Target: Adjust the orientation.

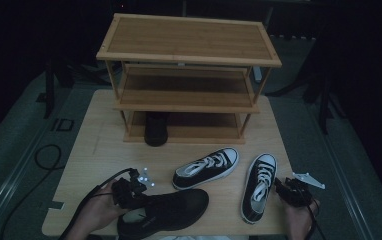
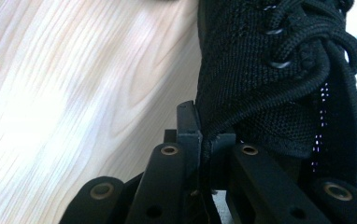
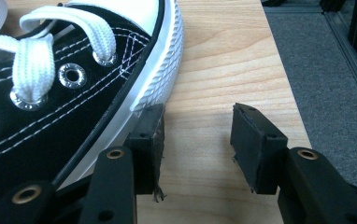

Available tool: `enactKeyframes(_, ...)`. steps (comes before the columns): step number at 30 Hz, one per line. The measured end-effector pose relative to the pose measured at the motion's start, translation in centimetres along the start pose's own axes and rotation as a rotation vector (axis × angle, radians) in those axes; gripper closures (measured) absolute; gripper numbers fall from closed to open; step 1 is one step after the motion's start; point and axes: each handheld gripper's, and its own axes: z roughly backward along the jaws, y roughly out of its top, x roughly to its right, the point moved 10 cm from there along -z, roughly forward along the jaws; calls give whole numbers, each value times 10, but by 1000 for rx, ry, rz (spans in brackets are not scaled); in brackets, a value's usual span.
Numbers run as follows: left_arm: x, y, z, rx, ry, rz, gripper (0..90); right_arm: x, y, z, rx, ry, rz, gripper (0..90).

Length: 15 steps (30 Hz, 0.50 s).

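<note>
black knit shoe point(image 2: 279, 88), collar pinched, left gripper point(image 2: 205, 140)

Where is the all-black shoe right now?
In the high view the all-black shoe lies at the table's near left edge, its collar pinched by the left gripper, beside a black-and-white sneaker.

Black knit shoe point(image 1: 166, 212) lies on its side at table's near edge.

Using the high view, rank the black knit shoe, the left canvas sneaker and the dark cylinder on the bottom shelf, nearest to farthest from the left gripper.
1. Black knit shoe, clamped in the left gripper.
2. Left canvas sneaker, mid-table to its right.
3. Dark cylinder, back on the rack's bottom shelf.
</note>
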Motion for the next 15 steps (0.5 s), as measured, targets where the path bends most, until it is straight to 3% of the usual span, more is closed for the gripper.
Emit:
enactKeyframes(7,-31,-42,17,-28,49,105,873,0,0,0,-1,-3,1,541)
enactKeyframes(10,-45,-54,23,-5,52,168,874,0,0,0,-1,-5,2,541)
enactKeyframes(15,-71,-69,29,-32,145,245,874,0,0,0,-1,-3,0,540)
